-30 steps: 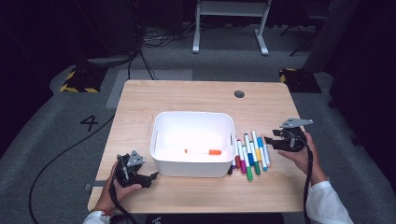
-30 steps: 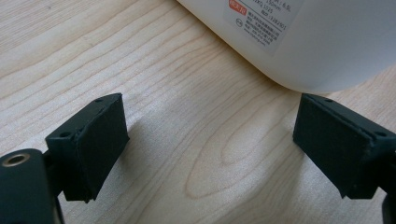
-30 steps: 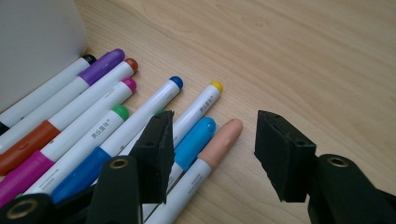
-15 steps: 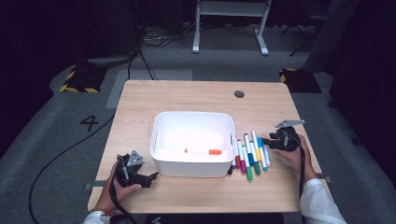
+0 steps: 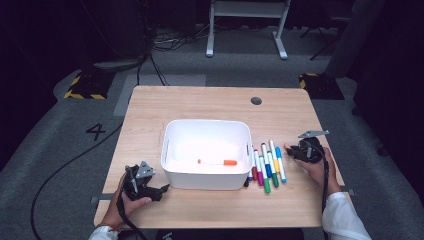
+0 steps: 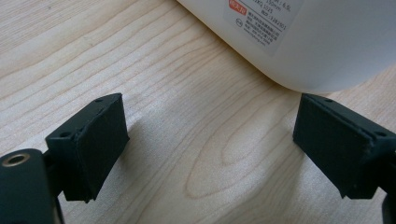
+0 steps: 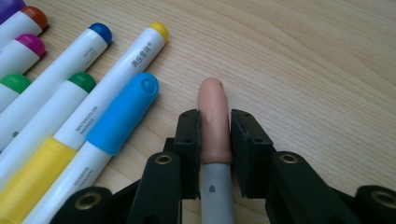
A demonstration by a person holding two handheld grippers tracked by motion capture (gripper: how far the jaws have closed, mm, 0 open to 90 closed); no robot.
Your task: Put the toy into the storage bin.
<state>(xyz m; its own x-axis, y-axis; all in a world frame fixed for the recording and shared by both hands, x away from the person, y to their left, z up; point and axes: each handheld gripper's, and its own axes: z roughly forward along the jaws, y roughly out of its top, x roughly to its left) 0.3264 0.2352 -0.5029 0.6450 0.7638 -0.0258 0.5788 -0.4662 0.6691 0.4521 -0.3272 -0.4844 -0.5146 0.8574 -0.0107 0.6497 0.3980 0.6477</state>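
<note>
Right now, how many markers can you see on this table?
10. An orange marker lies in the white bin. A peach-capped marker is clamped in the right gripper. Eight more form a row of markers beside the bin; it is tightly packed, so some may be hidden.

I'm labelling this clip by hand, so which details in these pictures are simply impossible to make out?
- Peach-capped grey marker, right gripper view: its rear end is cut off by the bottom edge, between the right gripper jaws shut on it.
- White plastic bin, left gripper view: label print is too small and cropped by the top edge.
- Row of coloured markers, high view: lettering too small to read.
- Left gripper, high view: jaw gap too small to judge.
</note>
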